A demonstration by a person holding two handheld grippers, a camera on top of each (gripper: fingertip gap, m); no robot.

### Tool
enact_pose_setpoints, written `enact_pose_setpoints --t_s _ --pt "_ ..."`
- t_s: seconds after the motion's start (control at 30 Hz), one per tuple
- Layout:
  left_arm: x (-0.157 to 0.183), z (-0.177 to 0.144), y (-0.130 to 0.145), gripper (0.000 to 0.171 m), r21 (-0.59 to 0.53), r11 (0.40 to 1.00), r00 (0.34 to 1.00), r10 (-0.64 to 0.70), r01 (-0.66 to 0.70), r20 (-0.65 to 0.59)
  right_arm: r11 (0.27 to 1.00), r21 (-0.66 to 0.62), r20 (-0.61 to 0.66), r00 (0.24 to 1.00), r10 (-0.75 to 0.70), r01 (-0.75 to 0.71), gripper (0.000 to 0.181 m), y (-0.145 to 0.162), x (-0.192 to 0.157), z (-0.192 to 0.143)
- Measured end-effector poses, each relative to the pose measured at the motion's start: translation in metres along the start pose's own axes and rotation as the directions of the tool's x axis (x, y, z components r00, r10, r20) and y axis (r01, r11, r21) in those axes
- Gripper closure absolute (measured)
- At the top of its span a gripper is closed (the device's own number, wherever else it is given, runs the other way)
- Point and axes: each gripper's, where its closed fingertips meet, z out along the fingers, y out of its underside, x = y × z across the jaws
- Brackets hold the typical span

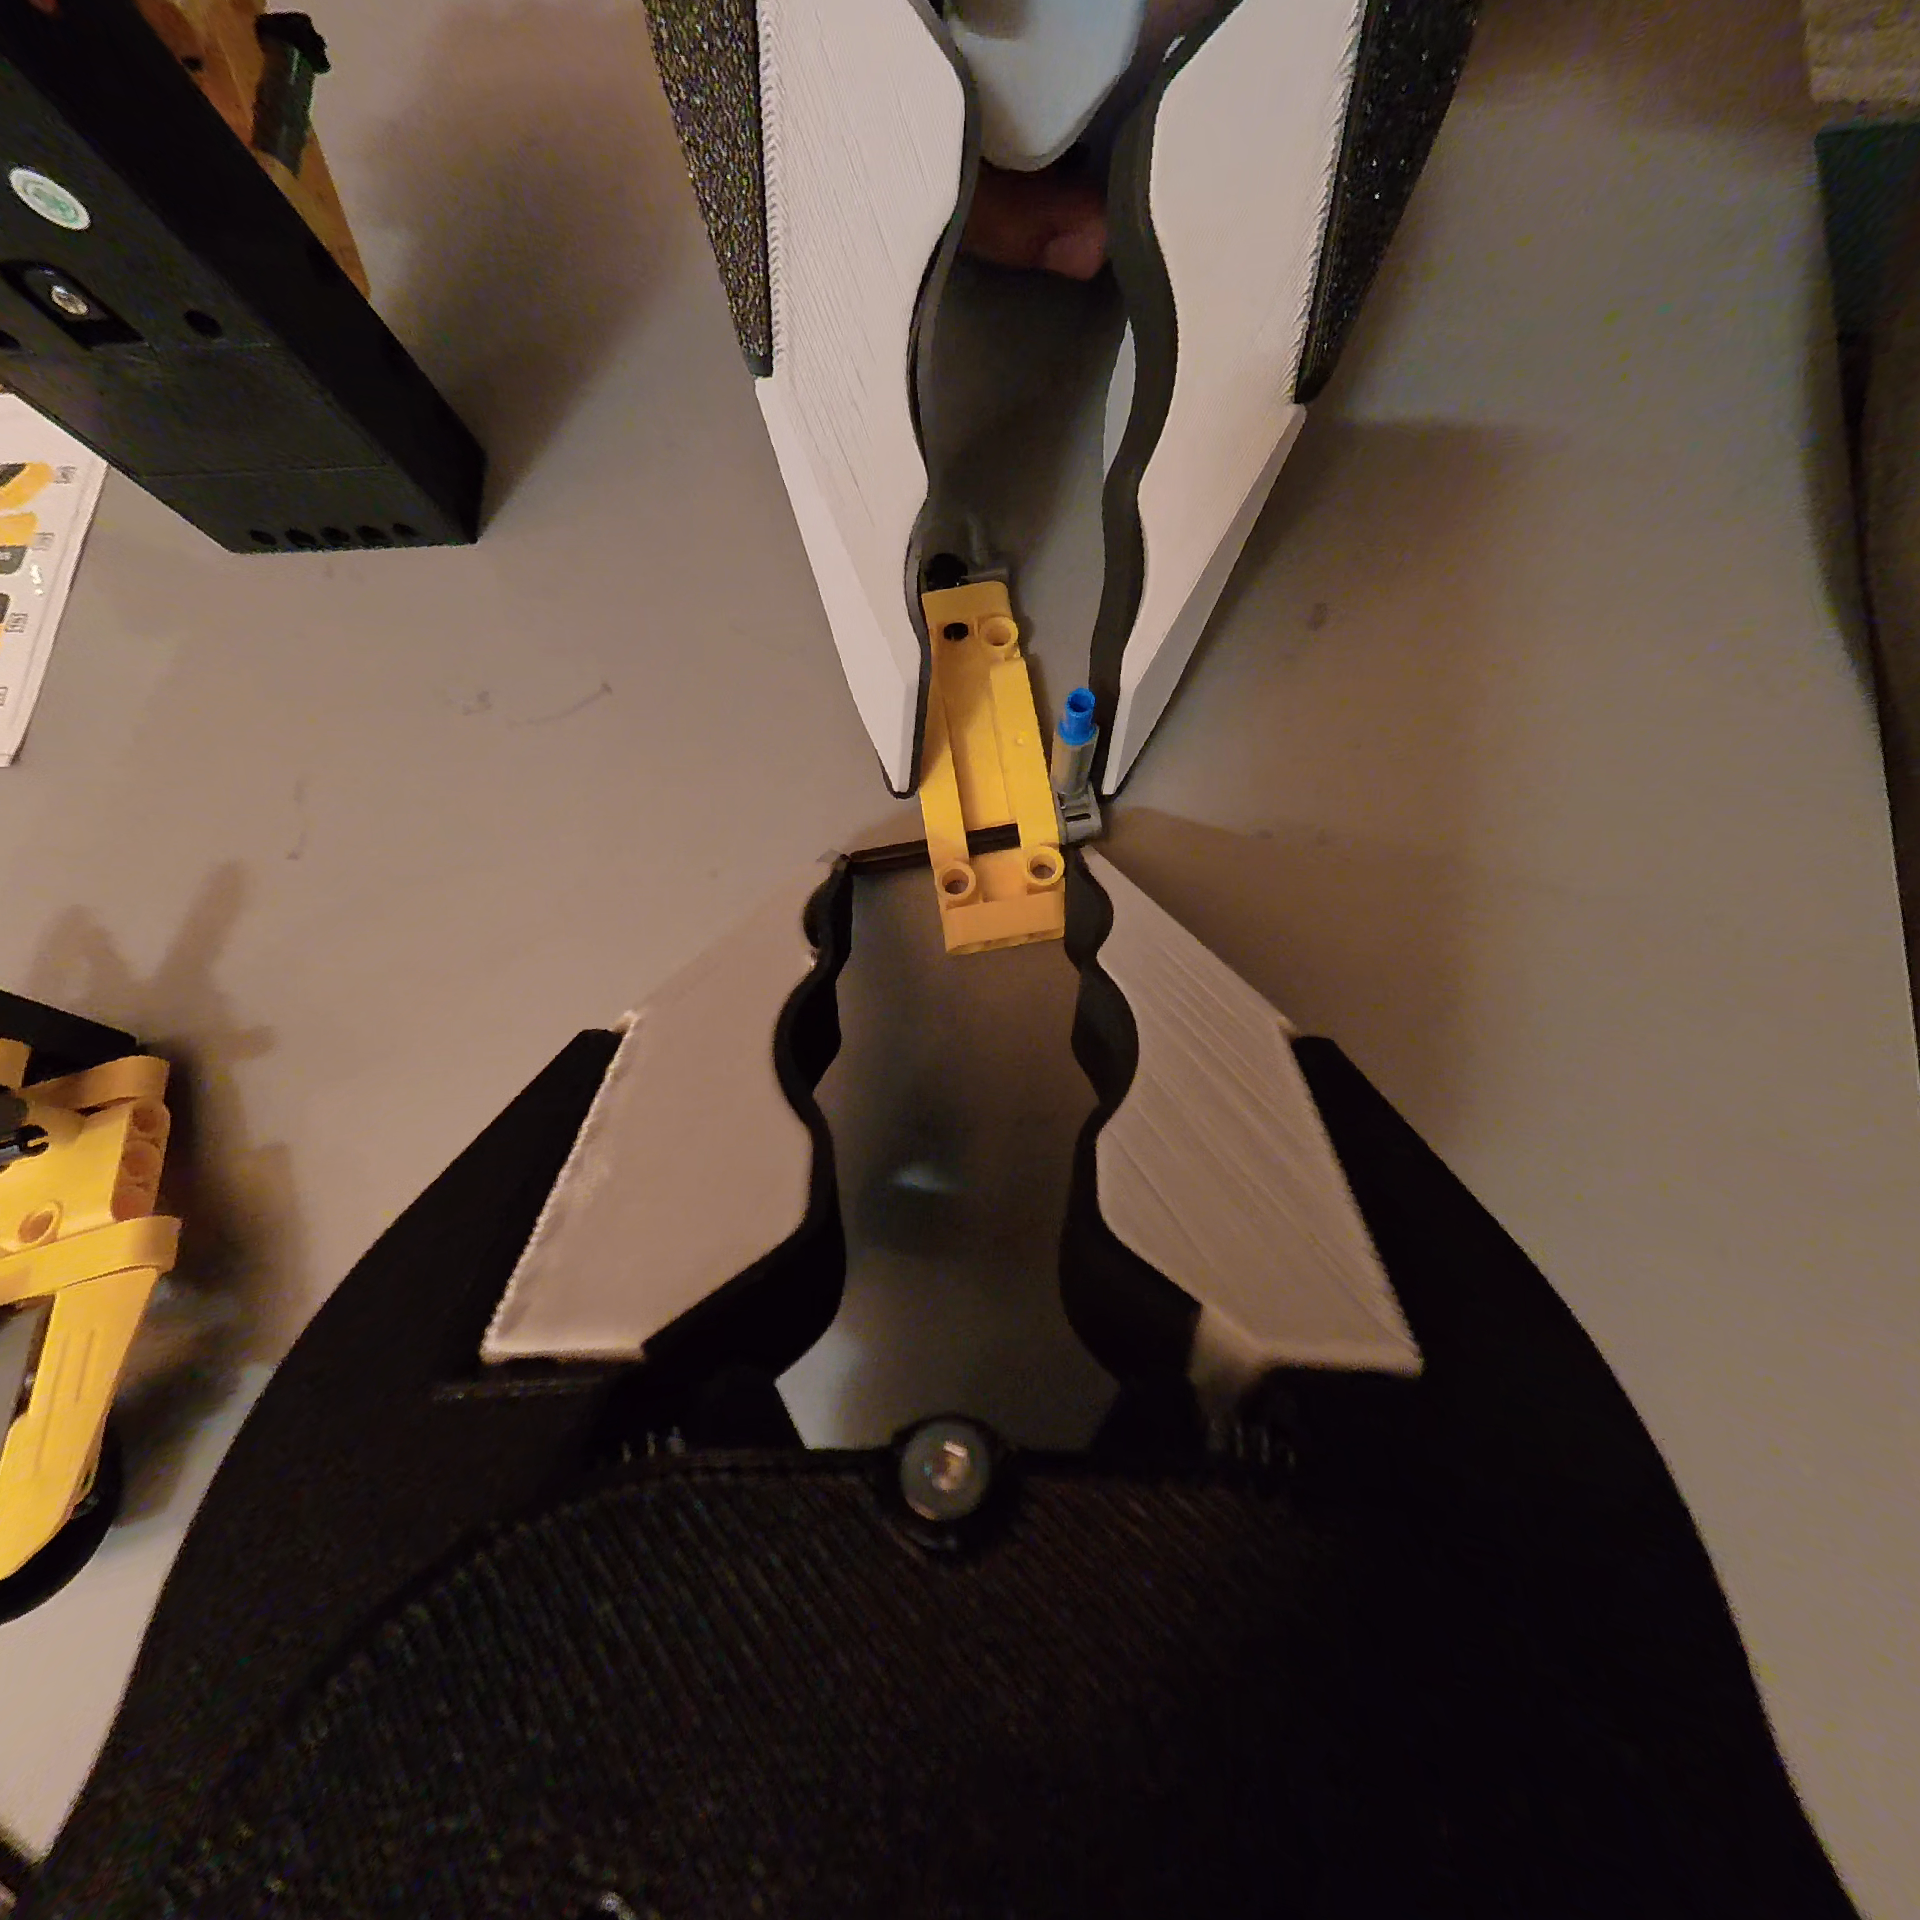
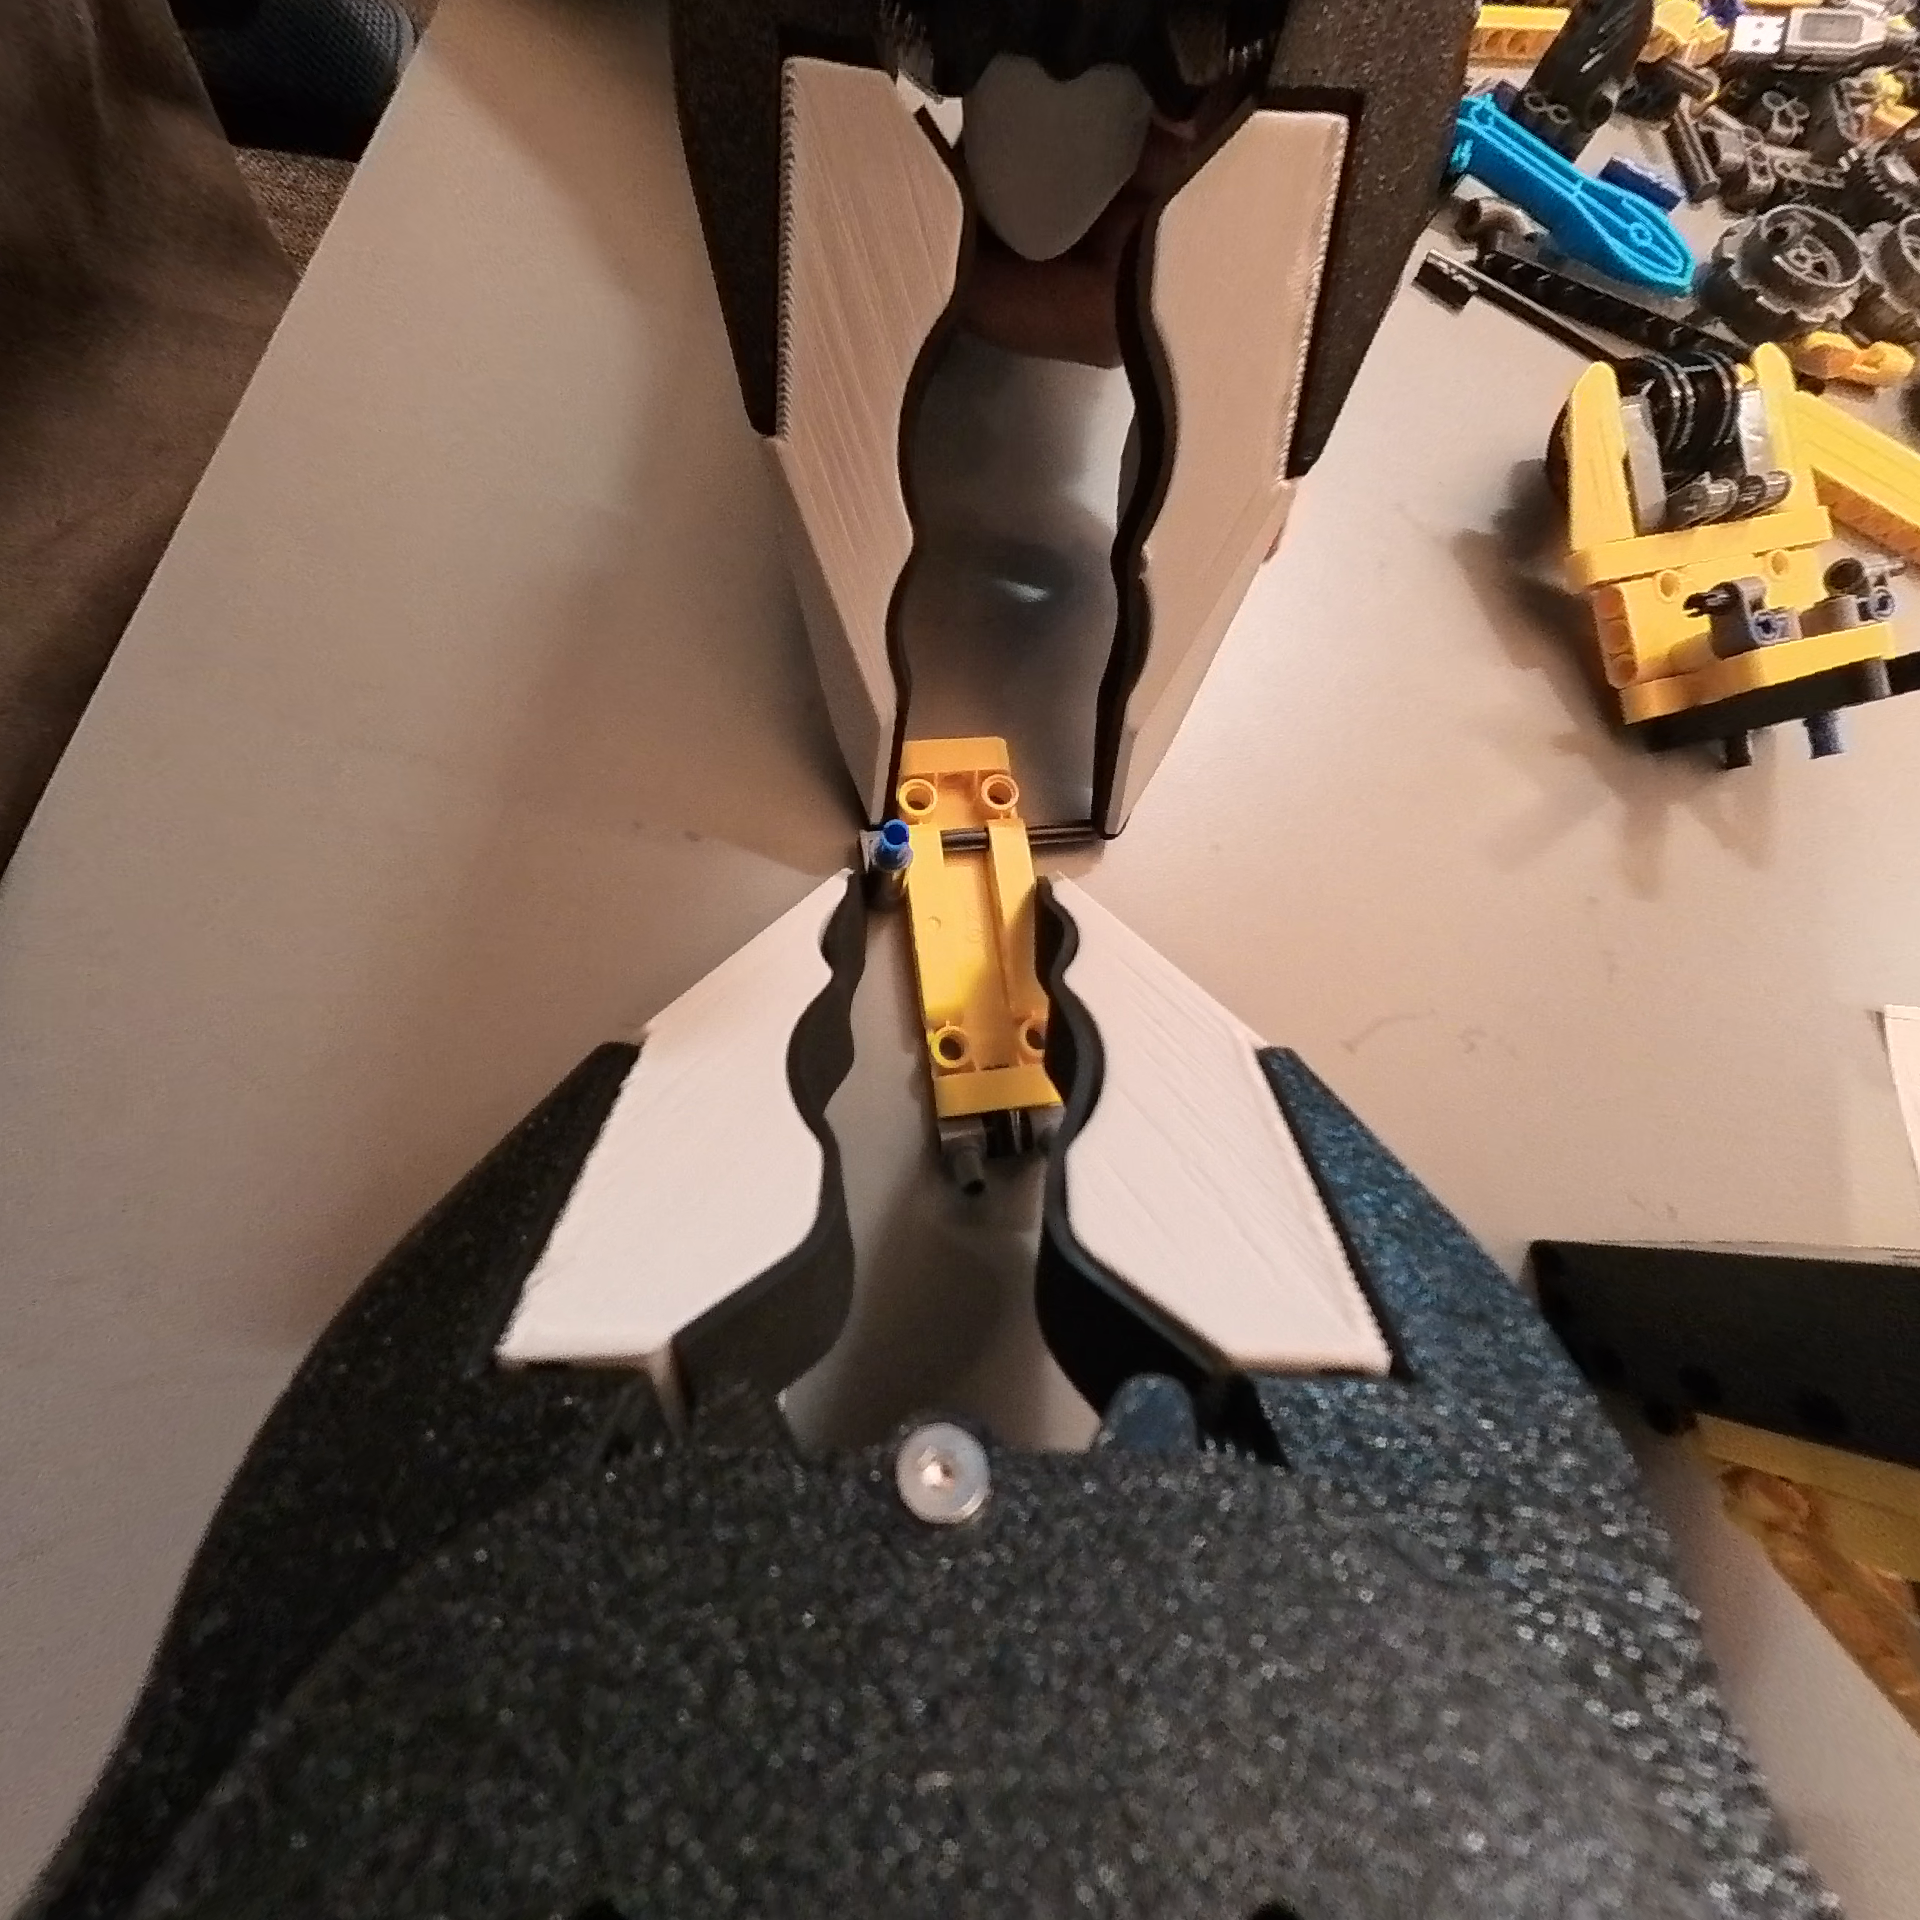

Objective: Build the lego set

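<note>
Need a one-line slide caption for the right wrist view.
Two hand-held grippers meet tip to tip around a yellow brick panel with a blue pin beside it, on a grey table.

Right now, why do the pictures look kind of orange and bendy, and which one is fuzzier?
Both views: warm yellowish light and a wide-angle lens that bulges the edges. Right wrist view: fuzzier, the toy brick pile smeared. Left wrist view: sharper, the yellow piece crisp, dark shadows on the table.
</note>
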Motion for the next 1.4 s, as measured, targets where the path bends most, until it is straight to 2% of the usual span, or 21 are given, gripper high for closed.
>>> enact_pose_setpoints --t_s 0.93,0.97,1.0,1.27,1.4 --pt "0.0015 -0.0003 -0.0022 0.137 0.014 0.998 0.998 0.058 -0.059 0.038 0.999 -0.003 0.028 0.999 0.037 -0.037 0.149 0.0 -0.0001 0.0002" --pt "0.0019 -0.0004 -0.0023 0.138 0.015 0.998 0.997 0.062 -0.063 0.039 0.999 -0.004 0.027 0.999 0.038 -0.038 0.149 0.0001 0.0002 0.0003" --pt "0.0064 -0.0001 -0.0034 0.151 0.019 0.997 0.997 0.08 -0.08 0.022 0.999 -0.004 0.024 0.999 0.04 -0.04 0.15 0.0002 0.0007 0.0006" --pt "0.0051 0.0009 -0.0044 0.151 0.018 1.0 1.0 0.02 -0.02 -0.001 0.999 -0.004 0.02 0.999 0.042 -0.042 0.15 0.0002 0.0014 0.0003" --pt "0.0028 0.0001 -0.0053 0.146 0.026 0.999 0.999 0.038 -0.038 0.035 0.999 -0.004 0.014 0.999 0.039 -0.039 0.149 0.0 0.0017 0.0003"
